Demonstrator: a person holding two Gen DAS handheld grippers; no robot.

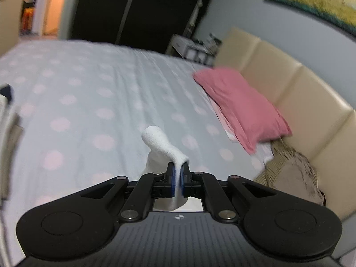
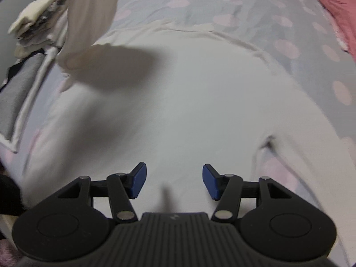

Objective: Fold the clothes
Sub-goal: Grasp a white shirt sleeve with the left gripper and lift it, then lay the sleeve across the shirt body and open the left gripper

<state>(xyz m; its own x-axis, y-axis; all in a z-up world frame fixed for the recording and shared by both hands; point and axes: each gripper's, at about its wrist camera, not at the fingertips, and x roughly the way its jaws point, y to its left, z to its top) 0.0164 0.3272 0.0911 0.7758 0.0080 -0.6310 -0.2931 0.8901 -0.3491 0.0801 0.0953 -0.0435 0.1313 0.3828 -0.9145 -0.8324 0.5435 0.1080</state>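
Above the bed [image 1: 89,89], left tool [image 1: 177,178] pinches blurred white garment [image 2: 178,102]; right tool [image 2: 174,181] gapes

A bed fills most of both views, its sheet [image 1: 93,93] pale grey-blue with soft pink dots. At its head stands a padded cream headboard [image 1: 296,102] with a pink pillow [image 1: 242,109] lying against it and a brown-grey furry throw [image 1: 296,171] bunched just beside the pillow. Above the headboard a landscape painting [image 1: 316,2] in yellow and teal hangs on a pale grey wall. Beyond the bed's far side is a dark wardrobe [image 1: 138,9], and left of it a doorway [image 1: 42,6] lit warm orange
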